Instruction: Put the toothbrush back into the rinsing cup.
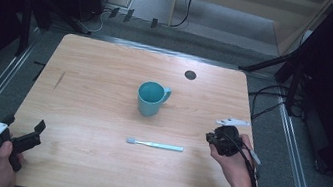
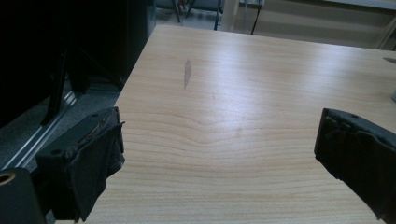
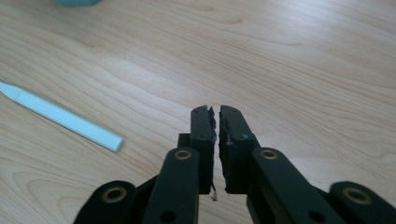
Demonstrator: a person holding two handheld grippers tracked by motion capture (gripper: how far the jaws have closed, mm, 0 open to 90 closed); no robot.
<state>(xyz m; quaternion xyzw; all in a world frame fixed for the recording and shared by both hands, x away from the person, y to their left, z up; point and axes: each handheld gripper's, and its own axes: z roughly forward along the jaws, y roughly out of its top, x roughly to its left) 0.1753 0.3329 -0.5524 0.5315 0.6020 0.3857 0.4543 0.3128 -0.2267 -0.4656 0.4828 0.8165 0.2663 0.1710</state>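
A teal mug [image 1: 152, 98] stands upright near the middle of the wooden table [image 1: 107, 74], handle to the right. A light-blue toothbrush [image 1: 155, 145] lies flat in front of it, head to the left. Its handle end [image 3: 65, 119] lies left of my right gripper [image 3: 217, 113], whose jaws are shut with nothing between them. A hand holds that right gripper [image 1: 213, 139] just right of the toothbrush. My left gripper [image 1: 39, 127] sits at the table's front left corner, jaws wide open over bare wood [image 2: 224, 140].
A small dark round hole [image 1: 190, 75] sits near the table's back right. A dark streak [image 2: 187, 73] marks the wood at the left. Metal rails [image 1: 291, 154] run along both sides of the table, with cables and stands on the floor behind.
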